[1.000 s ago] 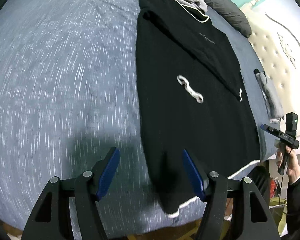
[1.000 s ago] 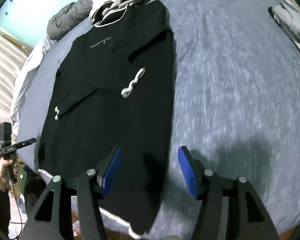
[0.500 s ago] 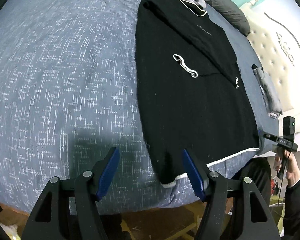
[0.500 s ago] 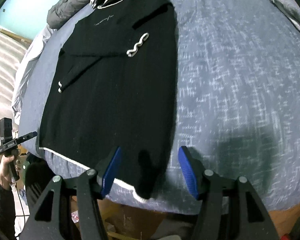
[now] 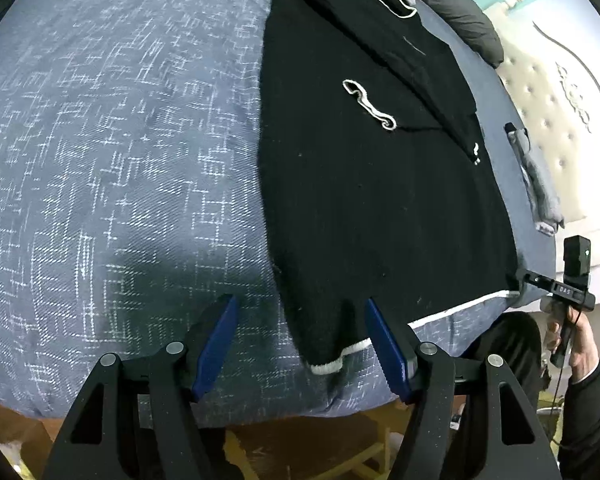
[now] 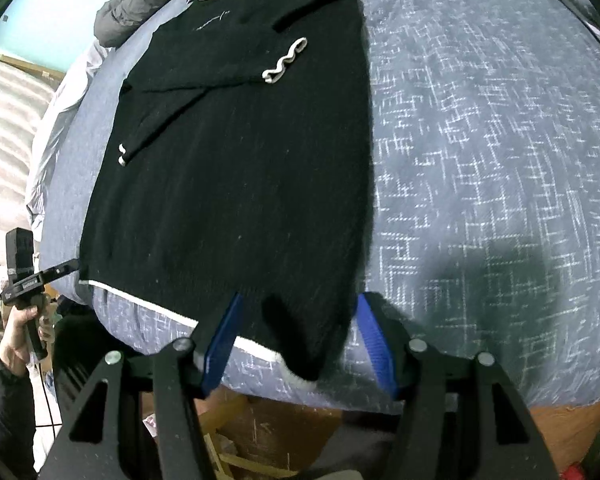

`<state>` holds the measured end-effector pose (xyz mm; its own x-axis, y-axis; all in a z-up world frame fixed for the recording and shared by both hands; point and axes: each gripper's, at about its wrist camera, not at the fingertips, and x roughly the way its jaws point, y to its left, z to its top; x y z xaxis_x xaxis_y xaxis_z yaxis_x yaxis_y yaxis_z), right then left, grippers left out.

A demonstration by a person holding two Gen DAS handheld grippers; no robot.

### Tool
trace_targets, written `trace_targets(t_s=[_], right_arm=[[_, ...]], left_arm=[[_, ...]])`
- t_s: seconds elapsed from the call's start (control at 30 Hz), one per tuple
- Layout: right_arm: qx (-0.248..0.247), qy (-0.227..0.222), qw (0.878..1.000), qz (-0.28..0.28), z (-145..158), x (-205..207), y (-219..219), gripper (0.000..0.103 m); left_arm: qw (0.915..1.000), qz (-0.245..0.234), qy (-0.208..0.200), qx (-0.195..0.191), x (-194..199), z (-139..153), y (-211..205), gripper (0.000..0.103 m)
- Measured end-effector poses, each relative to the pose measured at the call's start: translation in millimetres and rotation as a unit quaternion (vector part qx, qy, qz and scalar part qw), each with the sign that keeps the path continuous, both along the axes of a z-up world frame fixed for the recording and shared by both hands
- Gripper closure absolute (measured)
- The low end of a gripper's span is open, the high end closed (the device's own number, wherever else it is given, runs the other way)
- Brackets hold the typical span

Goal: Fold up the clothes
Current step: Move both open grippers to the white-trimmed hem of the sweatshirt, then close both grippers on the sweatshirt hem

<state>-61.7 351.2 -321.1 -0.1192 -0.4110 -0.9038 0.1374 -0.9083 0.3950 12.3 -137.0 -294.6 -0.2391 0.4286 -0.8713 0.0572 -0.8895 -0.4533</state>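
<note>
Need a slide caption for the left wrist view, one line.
Open left gripper poised over the near hem corner of a black sweater spread flat on a blue bedspread.

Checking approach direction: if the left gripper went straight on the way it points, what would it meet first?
Probably the white-trimmed hem corner of the black sweater, lying between the open left gripper fingers on the bed edge; depth is unclear.
</note>
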Motion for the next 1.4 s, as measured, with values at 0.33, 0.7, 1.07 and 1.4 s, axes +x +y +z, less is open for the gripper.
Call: trace_targets(t_s=[0.33, 0.7, 1.07, 1.4], right_arm=[[-0.010, -0.013, 1.000, -0.003, -5, 1, -2, 0.043], [-0.012, -0.021, 1.000, 0.000, -9, -2, -5, 0.043], [-0.011, -0.002, 1.000, 0.005, -2, 0, -4, 0.094], [-0.041, 0.057, 0.997, 0.012, 43, 7, 4, 0.098]], left_arm=[[0.9995, 0.015, -0.006, 0.026, 0, -8, -6, 0.041], [0.9983, 0.004, -0.013, 0.056, 5, -14, 4, 0.063], [0.9989, -0.021, 0.007, 0.040, 0, -11, 20, 0.096], [0.9963, -0.049, 0.053, 0.047, 9, 35, 20, 0.097]])
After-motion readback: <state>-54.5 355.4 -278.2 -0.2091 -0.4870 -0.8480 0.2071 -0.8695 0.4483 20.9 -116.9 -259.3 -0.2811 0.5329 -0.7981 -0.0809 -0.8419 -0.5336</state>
